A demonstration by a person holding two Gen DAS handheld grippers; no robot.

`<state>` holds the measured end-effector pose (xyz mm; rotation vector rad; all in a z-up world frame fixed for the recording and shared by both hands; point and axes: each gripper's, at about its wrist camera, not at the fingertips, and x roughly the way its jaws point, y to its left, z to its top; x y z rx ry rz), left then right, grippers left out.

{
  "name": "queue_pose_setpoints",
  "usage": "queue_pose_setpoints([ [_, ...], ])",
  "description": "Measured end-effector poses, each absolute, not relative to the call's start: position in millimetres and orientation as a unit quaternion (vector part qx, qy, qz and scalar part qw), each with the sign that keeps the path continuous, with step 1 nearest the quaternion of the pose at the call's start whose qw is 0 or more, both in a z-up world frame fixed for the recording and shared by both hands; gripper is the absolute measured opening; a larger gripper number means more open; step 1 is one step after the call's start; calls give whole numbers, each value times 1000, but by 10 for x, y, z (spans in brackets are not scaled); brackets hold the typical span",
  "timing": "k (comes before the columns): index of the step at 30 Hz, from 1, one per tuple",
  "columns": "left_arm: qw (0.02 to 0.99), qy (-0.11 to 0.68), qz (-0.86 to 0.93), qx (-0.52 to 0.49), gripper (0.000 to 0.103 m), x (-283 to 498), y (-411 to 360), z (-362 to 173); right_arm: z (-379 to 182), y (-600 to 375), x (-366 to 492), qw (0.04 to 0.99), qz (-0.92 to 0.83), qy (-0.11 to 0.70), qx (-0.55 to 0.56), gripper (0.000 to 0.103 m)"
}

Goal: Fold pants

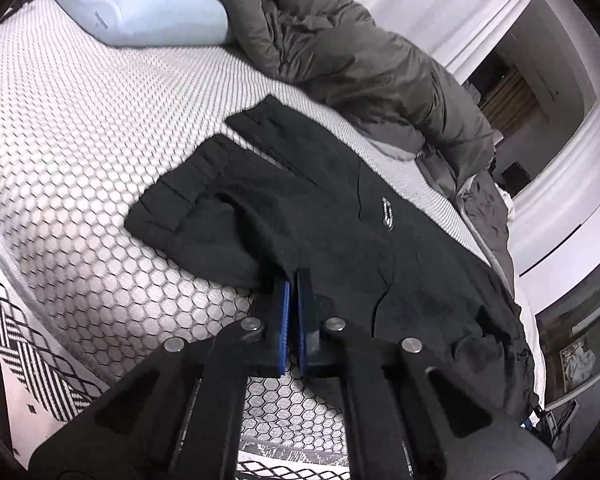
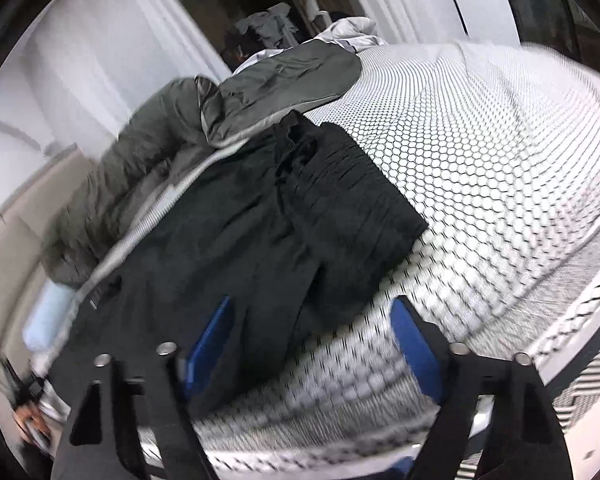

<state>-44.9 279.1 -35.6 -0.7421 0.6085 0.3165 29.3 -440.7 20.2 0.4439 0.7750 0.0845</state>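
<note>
Black pants lie spread on the honeycomb-patterned mattress, right of its middle, beside a rumpled olive-grey duvet along the far right side. Left gripper is pinched narrow on the near edge of the pants, blue pads almost touching with fabric between. Right gripper is spread wide, its left pad over the pants' near edge, right pad over bare mattress; view blurred. Light-blue pillow sits far left.
</note>
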Motion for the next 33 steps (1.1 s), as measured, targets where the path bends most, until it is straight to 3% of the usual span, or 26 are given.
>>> queue_pose_setpoints([
  [3,878,282,162,-352,1,-573,2838,-276,158,-4439,472,889,40,379,253,62],
  [5,879,283,167,-346,1,-624,2846,-260,152,-4377,554,886,42,382,260,44],
  [7,877,287,169,-346,1,-689,2846,-271,161,-4339,544,885,48,383,261,18],
  [10,878,291,169,-341,1,-775,2805,-286,254,-4382,335,893,44,375,244,14],
  [19,883,283,157,-341,1,-908,2822,-308,277,-4552,119,886,41,376,267,15],
  [23,874,304,163,-344,1,-886,2869,-433,245,-4400,197,897,15,398,194,18],
  [26,861,310,171,-364,11,-974,2929,-502,201,-4425,124,896,5,404,185,35],
  [27,860,309,176,-365,15,-1015,2945,-487,221,-4431,82,900,-9,400,175,47],
  [32,877,296,204,-320,16,-1199,2870,-202,572,-4215,-182,940,-55,329,73,65],
  [33,885,296,198,-300,20,-1187,2782,-106,650,-4139,-208,946,-51,316,57,74],
])
